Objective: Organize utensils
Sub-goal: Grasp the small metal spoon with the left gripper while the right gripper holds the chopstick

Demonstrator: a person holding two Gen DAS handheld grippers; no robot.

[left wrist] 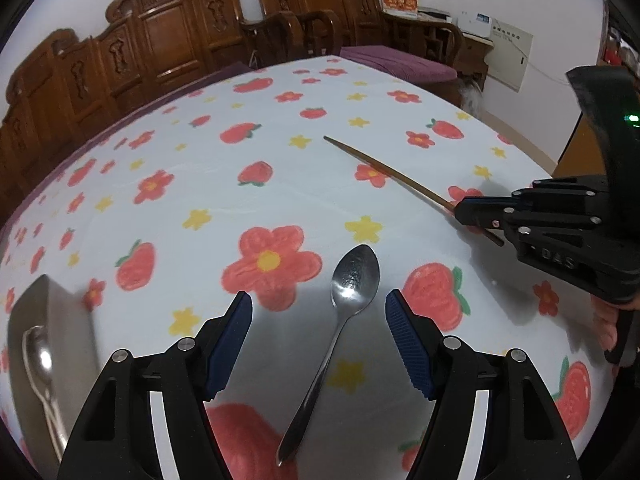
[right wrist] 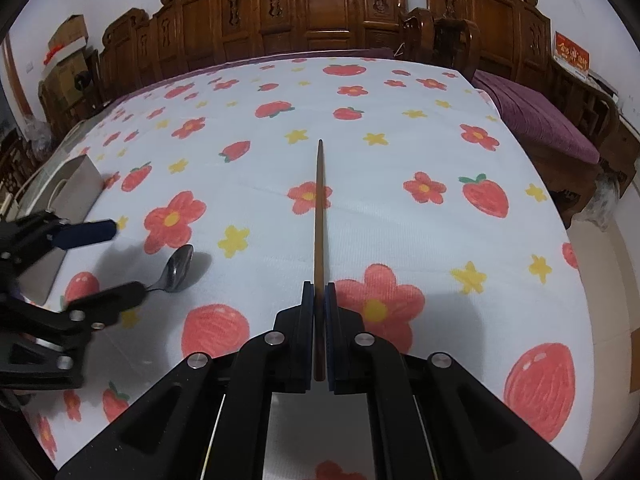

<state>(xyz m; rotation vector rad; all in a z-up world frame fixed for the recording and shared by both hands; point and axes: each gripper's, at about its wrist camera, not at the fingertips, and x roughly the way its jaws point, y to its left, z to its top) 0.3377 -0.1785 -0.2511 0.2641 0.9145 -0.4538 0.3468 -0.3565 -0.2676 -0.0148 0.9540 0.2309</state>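
Observation:
A metal spoon lies on the flowered tablecloth, bowl away from me, between the open fingers of my left gripper; the blue pads stand apart on either side of its handle. The spoon also shows at the left of the right wrist view, beside the left gripper. My right gripper is shut on a brown wooden chopstick that points straight ahead over the cloth. The left wrist view shows the chopstick held by the right gripper at the right.
A grey metal tray at the left edge holds another spoon; the tray also shows in the right wrist view. Carved wooden chairs and a purple cushion line the table's far side.

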